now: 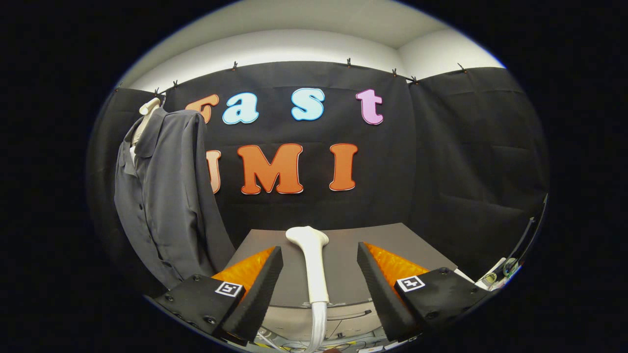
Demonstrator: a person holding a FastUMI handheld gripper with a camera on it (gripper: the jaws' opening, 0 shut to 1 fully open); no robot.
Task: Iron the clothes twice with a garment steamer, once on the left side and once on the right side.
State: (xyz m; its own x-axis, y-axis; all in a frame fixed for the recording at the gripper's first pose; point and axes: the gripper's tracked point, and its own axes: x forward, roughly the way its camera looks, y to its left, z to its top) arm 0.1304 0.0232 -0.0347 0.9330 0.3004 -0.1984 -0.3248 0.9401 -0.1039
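A white garment steamer head (312, 260) lies on a grey table (387, 240), its handle pointing back toward me and its hose (318, 328) running down off the table edge. My gripper (320, 251) is open, one finger on each side of the steamer handle, with clear gaps to both. A dark grey shirt (164, 196) hangs on a white mannequin (148, 109) to the left of the table, well beyond the left finger.
Black cloth walls close the booth behind and to the right. A drawer-like front (343, 314) shows below the table edge. Some cables and small items (500, 274) lie at the far right, past the right finger.
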